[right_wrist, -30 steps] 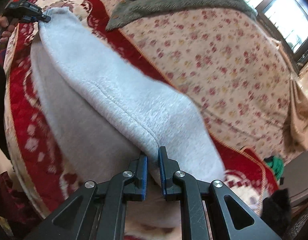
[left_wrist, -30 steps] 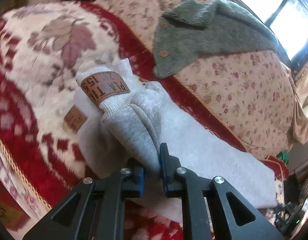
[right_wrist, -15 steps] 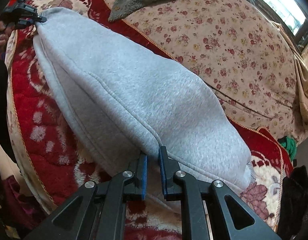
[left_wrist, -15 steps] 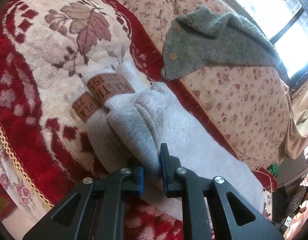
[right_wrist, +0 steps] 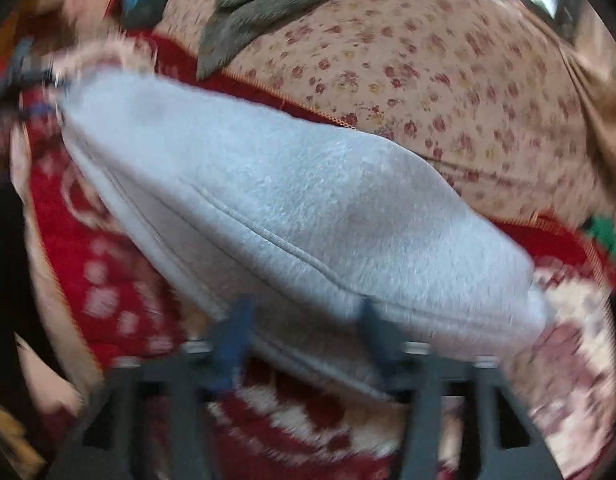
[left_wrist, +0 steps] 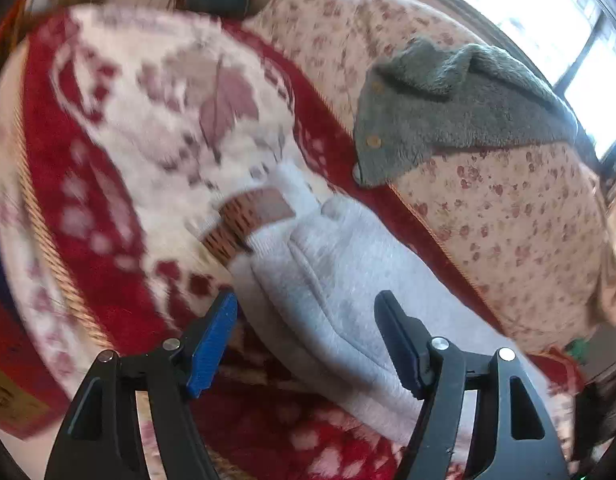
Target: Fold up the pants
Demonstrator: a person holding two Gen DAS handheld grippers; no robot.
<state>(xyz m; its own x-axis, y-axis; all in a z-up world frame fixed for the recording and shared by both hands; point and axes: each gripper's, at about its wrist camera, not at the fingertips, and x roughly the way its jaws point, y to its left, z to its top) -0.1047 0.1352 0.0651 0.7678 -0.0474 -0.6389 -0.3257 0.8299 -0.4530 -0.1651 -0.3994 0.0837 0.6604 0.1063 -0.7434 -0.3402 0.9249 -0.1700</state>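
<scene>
Two grippers were opening: left gripper (left_wrist: 305,314) w/ blue pads spread either side of the folded light-grey fleece pants (left_wrist: 340,300), not pressing; right gripper (right_wrist: 303,320) blurred, jaws apart, pants (right_wrist: 308,208) edge between them. Pants lay on red-and-cream patterned plush blanket (left_wrist: 107,184), brown-label cuffs (left_wrist: 247,220) far end, near grey fuzzy buttoned garment (left_wrist: 448,120).

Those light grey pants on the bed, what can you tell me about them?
The grey pants look like soft fleece sweatpants, folded lengthwise into a long band with a raised seam and ribbed ends bearing brown patches. They lie flat on a red and cream blanket. Both grippers' jaws are opening, straddling the fabric without pinching it.
</scene>
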